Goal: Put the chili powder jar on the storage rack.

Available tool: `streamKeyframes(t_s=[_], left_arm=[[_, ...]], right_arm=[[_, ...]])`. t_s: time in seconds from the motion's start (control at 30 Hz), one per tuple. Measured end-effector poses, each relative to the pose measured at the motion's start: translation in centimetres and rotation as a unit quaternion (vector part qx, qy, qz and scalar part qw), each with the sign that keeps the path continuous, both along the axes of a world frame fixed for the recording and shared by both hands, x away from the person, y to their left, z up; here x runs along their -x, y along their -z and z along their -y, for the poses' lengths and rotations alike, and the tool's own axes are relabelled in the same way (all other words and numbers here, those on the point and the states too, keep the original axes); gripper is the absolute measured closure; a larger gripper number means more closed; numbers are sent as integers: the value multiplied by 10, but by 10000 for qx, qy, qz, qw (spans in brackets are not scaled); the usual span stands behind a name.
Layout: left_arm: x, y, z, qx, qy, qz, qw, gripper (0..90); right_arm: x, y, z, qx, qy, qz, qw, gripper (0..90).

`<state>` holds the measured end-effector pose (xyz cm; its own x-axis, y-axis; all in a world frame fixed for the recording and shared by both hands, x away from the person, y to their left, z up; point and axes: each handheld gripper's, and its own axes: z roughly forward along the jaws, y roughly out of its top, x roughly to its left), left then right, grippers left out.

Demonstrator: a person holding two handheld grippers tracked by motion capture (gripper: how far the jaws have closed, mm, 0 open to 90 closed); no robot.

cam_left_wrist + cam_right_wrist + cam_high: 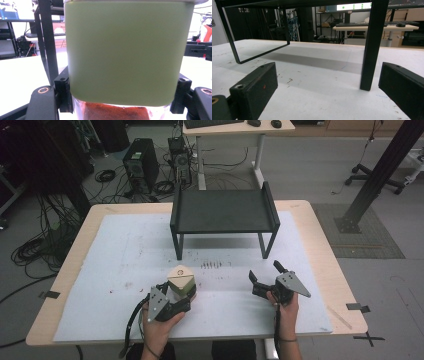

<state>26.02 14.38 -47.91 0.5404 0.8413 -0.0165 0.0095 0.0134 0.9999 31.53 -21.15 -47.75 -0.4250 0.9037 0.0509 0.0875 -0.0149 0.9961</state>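
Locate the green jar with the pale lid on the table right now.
In the high view the green jar stands near the table's front edge, left of centre, clamped in the left hand-held gripper, in front of the black shelf rack.

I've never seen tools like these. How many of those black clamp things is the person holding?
2. The left gripper is closed around a green container near the table's front; the right gripper rests open on the white mat beside it.

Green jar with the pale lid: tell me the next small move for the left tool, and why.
Probably lift it straight up a little. The left tool is shut on the green jar with the pale lid, its pads pressing both sides in the left gripper view, while the jar rests on the white table mat. The black metal shelf stands beyond it.
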Motion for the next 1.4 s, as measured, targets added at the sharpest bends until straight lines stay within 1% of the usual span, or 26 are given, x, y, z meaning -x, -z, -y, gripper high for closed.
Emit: streamKeyframes(t_s=[0.37,0.53,0.67,1.17,1.3,1.4], left_arm=[[0,0,0,-2,5,2,10000,283],[0,0,0,1,9,-3,10000,283],[0,0,0,1,8,-5,10000,283],[0,0,0,5,9,-13,10000,283],[0,0,0,1,8,-10,10000,283],[0,0,0,0,8,-8,10000,283]], right_arm=[[0,0,1,-77,13,0,10000,19],[0,0,1,-46,1,-16,10000,19],[0,0,1,-87,23,-26,10000,19],[0,0,2,-120,16,-10,9999,19],[0,0,1,-63,9,-14,10000,20],[0,0,1,-77,5,-17,10000,20]])
